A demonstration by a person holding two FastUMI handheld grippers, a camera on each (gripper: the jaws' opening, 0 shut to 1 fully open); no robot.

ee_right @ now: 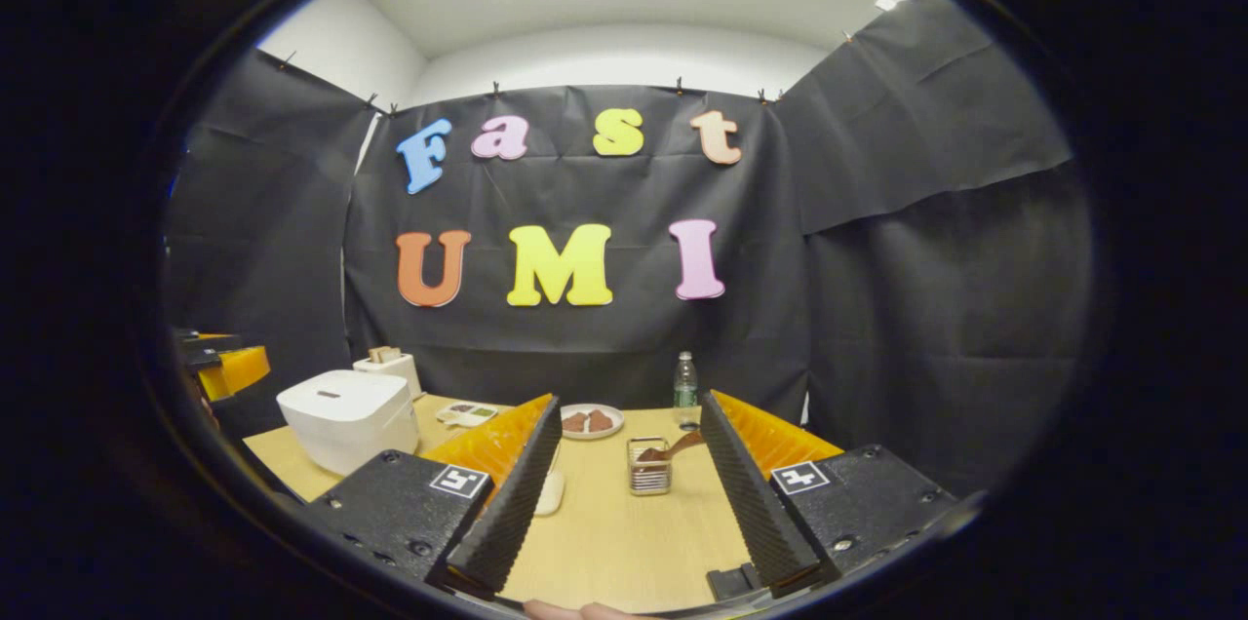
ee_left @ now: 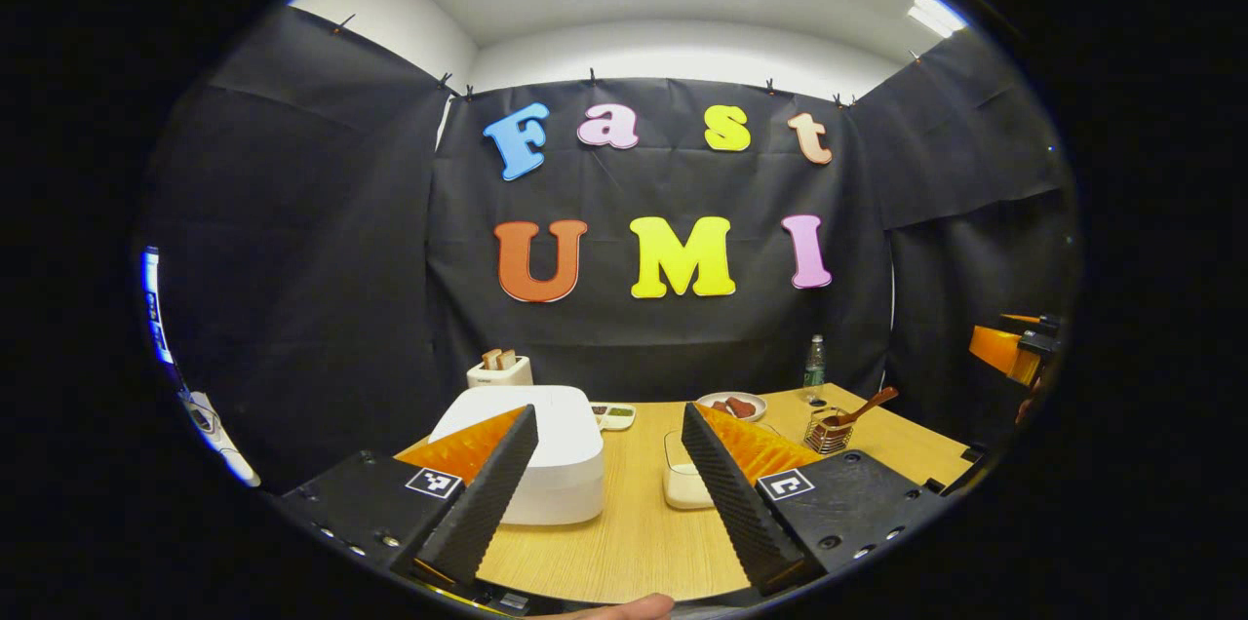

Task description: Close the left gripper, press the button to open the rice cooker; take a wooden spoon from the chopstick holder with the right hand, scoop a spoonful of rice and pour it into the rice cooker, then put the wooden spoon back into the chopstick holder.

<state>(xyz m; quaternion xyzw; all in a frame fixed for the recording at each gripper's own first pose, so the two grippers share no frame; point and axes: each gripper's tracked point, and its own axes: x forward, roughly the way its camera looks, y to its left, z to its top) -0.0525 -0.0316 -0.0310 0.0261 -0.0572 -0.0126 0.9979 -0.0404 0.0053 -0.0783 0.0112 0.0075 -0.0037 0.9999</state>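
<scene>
A white rice cooker (ee_left: 546, 449) (ee_right: 348, 417) with its lid down stands on the left of the wooden table (ee_left: 634, 523). My left gripper (ee_left: 609, 425) is open, held above the near table edge, the cooker just past its left finger. A wire chopstick holder (ee_left: 829, 432) (ee_right: 648, 467) stands to the right with a wooden spoon (ee_left: 863, 406) (ee_right: 678, 447) leaning out of it. A white container of rice (ee_left: 682, 479) (ee_right: 549, 491) sits between cooker and holder. My right gripper (ee_right: 631, 415) is open, the holder straight ahead between its fingers, some way off.
At the back of the table stand a white toaster with bread (ee_left: 499, 368), a small sectioned dish (ee_left: 614, 415), a plate with brown food (ee_left: 731, 406) and a water bottle (ee_left: 814, 367). Black cloth walls close in the booth on three sides.
</scene>
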